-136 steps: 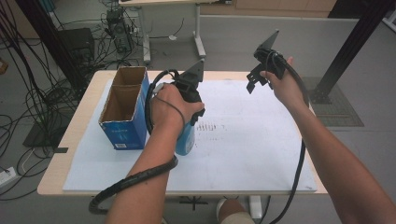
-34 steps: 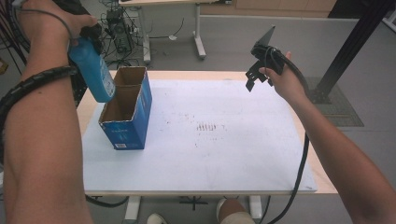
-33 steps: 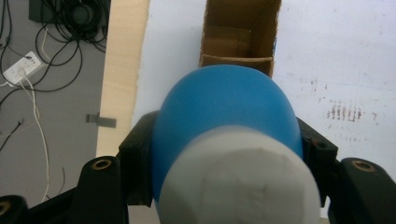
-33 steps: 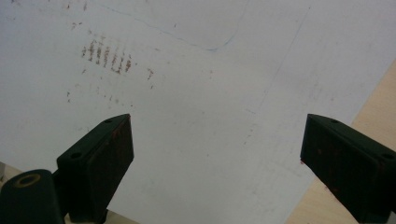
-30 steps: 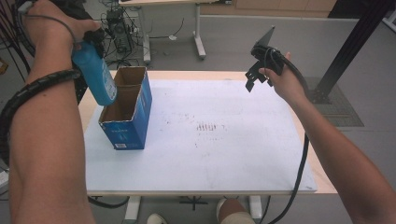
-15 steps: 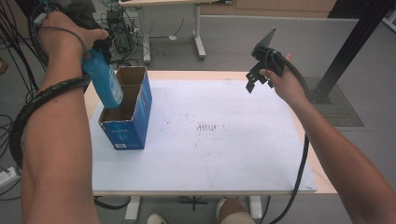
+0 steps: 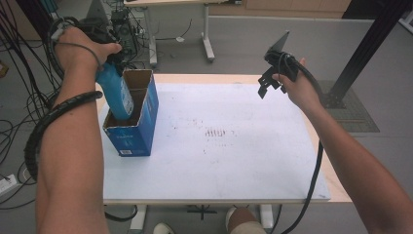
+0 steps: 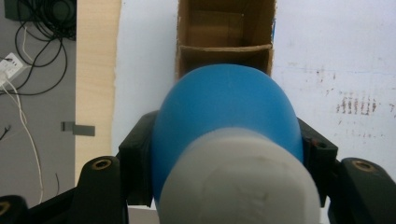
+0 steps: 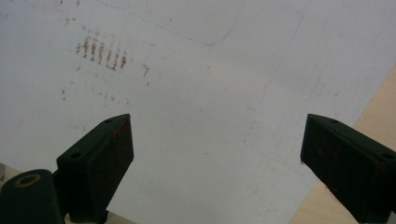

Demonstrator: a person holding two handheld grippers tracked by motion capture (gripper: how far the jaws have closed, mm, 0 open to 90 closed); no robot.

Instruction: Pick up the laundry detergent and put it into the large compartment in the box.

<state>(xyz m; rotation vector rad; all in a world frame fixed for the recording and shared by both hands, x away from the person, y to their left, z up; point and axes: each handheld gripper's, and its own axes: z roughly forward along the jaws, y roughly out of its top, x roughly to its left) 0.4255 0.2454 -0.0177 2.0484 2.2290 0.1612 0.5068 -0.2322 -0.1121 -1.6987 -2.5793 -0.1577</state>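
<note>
while the bottle is going in: the left gripper (image 7: 114, 56) is clamping a blue bottle (image 7: 117, 95) with a white cap (image 8: 238, 182) and lowering it base-first into the open blue carton (image 7: 134, 131)
bottle place: its lower end is sitting inside the near compartment of the carton, body tilted, top leaning toward the person's left hand (image 7: 80, 46)
carton: it is standing at the left side of the white mat (image 7: 219, 146) on the table (image 7: 336, 180), a cardboard divider (image 8: 224, 48) splitting it in two
left jaws: they are pressing both sides of the bottle, as the left gripper view shows
right gripper (image 7: 270, 78): it is hanging in the air above the mat's far right part, jaws spread wide, holding nothing
doing it well: the person is likely needing to straighten the bottle, keep it off the divider and the carton wall, and release once the base seems seated
risk: the carton is looking light and could be tipping or sliding if the bottle drags on its rim
</note>
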